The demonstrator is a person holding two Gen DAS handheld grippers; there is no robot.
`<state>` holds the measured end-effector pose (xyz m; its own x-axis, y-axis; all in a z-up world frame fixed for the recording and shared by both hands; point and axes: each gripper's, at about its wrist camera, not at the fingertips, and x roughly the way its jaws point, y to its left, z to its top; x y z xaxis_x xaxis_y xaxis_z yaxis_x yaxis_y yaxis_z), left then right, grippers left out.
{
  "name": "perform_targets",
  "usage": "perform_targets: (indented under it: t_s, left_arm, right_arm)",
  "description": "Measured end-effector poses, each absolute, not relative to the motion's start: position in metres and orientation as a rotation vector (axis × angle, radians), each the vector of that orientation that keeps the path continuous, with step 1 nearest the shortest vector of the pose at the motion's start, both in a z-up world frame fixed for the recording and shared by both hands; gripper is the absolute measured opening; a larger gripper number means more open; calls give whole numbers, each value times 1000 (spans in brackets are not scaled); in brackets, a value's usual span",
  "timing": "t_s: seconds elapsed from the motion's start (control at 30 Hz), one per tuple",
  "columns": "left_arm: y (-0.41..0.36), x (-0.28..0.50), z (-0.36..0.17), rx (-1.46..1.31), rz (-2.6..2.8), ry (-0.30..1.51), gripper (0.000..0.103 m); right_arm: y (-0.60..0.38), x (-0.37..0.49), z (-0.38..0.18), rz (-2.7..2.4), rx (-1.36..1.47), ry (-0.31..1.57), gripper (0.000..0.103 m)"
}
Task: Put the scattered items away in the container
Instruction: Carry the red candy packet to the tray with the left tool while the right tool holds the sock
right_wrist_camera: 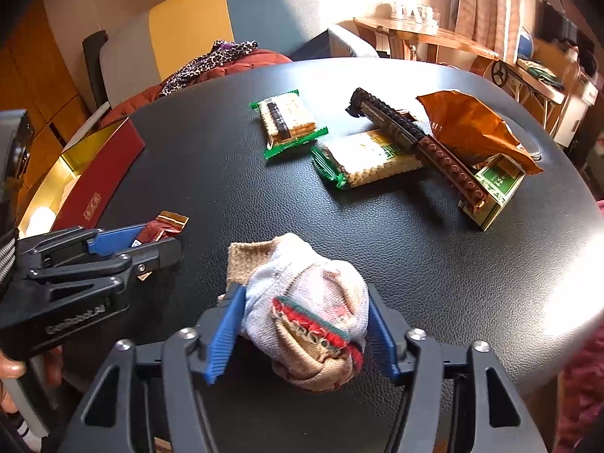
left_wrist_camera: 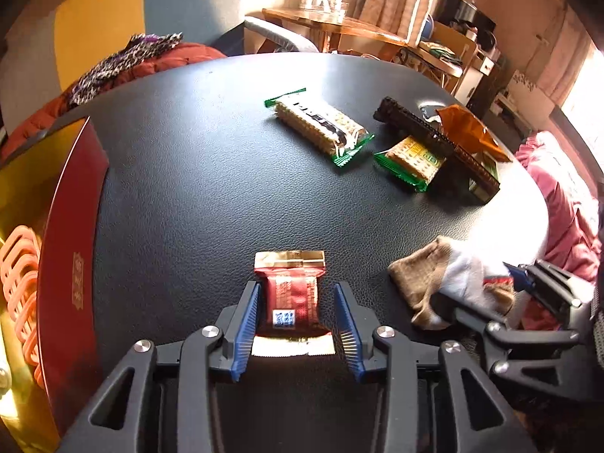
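Observation:
A red snack packet [left_wrist_camera: 291, 296] with gold ends lies flat on the black table [left_wrist_camera: 211, 173]. My left gripper [left_wrist_camera: 296, 290] straddles it, open; its left pad is at the packet's edge and a gap shows on the right. A rolled white and tan sock [right_wrist_camera: 302, 302] sits between the pads of my right gripper [right_wrist_camera: 304, 294], which press on both its sides. The red container [left_wrist_camera: 75, 226] with a gold inside stands at the table's left edge, beside my left gripper [right_wrist_camera: 151, 238]. The right gripper [left_wrist_camera: 517, 283] shows low on the right in the left wrist view.
Farther back lie two green-edged cracker packs [right_wrist_camera: 288, 120] [right_wrist_camera: 370, 162], a long brown brick bar [right_wrist_camera: 415, 139], an orange foil bag [right_wrist_camera: 472, 128] and a small green box [right_wrist_camera: 494, 192]. Pink items [left_wrist_camera: 20, 275] lie in the container. Clothes and furniture ring the table.

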<state>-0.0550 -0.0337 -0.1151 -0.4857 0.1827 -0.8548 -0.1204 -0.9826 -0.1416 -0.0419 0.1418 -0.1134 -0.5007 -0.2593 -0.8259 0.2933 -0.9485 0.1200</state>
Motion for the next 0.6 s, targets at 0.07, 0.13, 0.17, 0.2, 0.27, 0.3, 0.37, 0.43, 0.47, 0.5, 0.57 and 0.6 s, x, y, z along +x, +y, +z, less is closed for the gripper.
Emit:
perform_targets:
  t_s: [0.07,0.13,0.17,0.2,0.27,0.3,0.37,0.43,0.47,0.5,0.57,0.6]
  left_arm:
    - [-37,-53,-114,-1481,2569,-96,42]
    - [-40,-54,-114,-1482,2566,-104,43]
    - [-41,-54,-113,-1483,2565,-107,43]
    - [-40,-55,-113,-1484,2564,-101,44]
    - [-36,-57,-114,-1485,2558,-81,44]
    - [-33,-59,-115,-1485,2553,-67,44]
    - [-28,-61,-118,-1491,2555,-43,44]
    - [-27,-60,-119,-1490,2588,-32,36]
    - [-28,-59,-119,-1491,2602,-23,31]
    - [-29,-58,-119,-1486,2605,-30,29]
    - [-34,-56,-118,-1479,2601,-75,26]
    - [-37,-55,-117,-1475,2599,-97,26]
  right_arm:
    - [142,-39,-114,-2477,1346,40,77]
    - [143,-35,-114,-2483,1335,29,84]
    - [144,-34,-114,-2487,1330,22,85]
    - [146,-32,-114,-2489,1321,11,85]
    - [146,-34,-115,-2487,1314,-1,85]
    - [146,-34,-115,-2484,1312,-3,85]
    - [146,-33,-115,-2484,1308,9,85]
    - [143,-31,-116,-2490,1301,47,83]
    - [143,-30,-115,-2495,1293,59,77]
    - [143,-29,-115,-2499,1284,71,66]
    - [142,-28,-113,-2503,1274,83,53]
    - [142,-28,-112,-2502,1275,82,51]
